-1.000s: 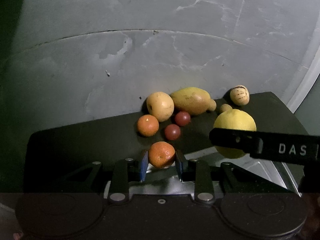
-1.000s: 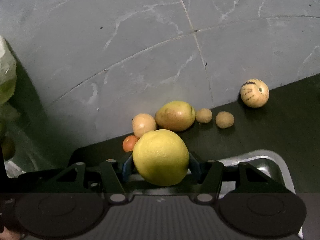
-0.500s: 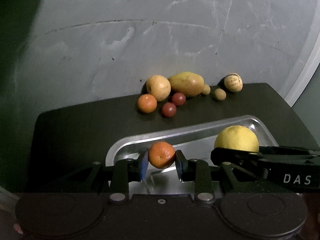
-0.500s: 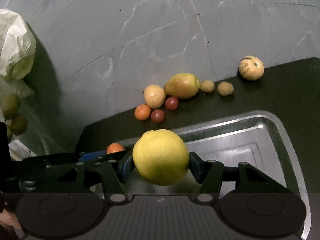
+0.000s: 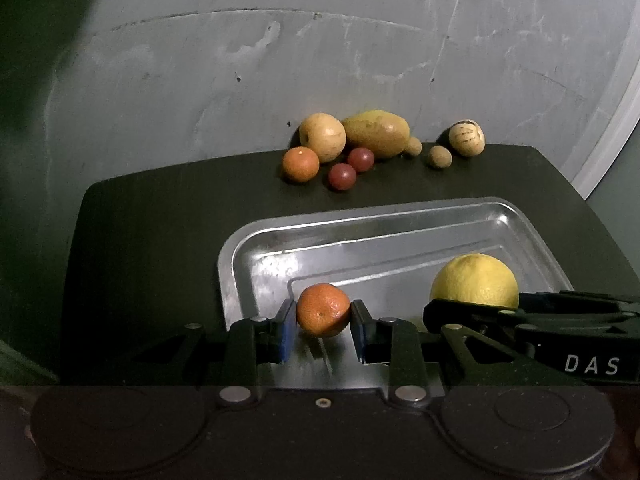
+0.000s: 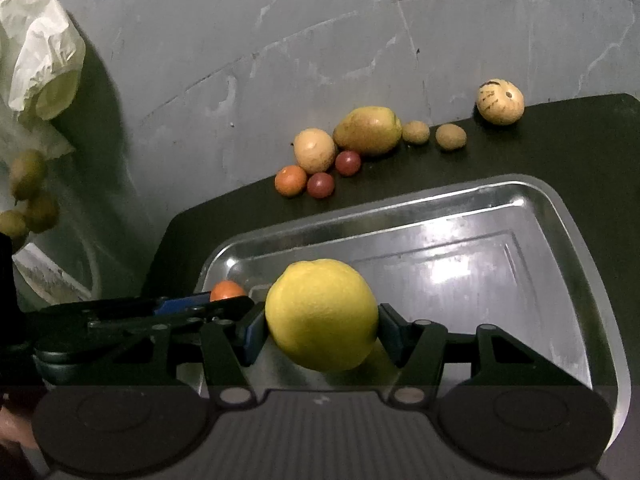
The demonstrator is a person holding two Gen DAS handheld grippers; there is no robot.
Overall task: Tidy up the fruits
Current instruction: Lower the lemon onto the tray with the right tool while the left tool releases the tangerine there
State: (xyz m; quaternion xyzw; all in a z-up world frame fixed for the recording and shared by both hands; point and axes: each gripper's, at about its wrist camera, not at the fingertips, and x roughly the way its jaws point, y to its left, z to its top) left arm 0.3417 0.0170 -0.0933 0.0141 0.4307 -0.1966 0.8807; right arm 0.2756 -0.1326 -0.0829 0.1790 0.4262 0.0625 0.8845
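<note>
In the left wrist view, the left gripper [image 5: 323,326] squeezes a small round orange mandarin [image 5: 323,310] between its blue pads, just above the near left part of a shiny silver metal tray [image 5: 400,216]. The tray sits on a dark table [image 5: 160,220]. To the right, the right gripper [image 5: 476,312] holds a big yellow lemon [image 5: 476,280] over the tray. On the far side of the table lie more fruits by the grey wall: another orange mandarin [image 5: 301,164], two small red round fruits [image 5: 342,176], and a long yellow mango [image 5: 377,133].

In the right wrist view, the right gripper [image 6: 322,330] is closed around the big yellow lemon [image 6: 322,314], above the near left part of the tray [image 6: 580,240]. The mandarin [image 6: 227,290] in the left gripper peeks out just to the left. A white plastic bag [image 6: 36,48] hangs far left.
</note>
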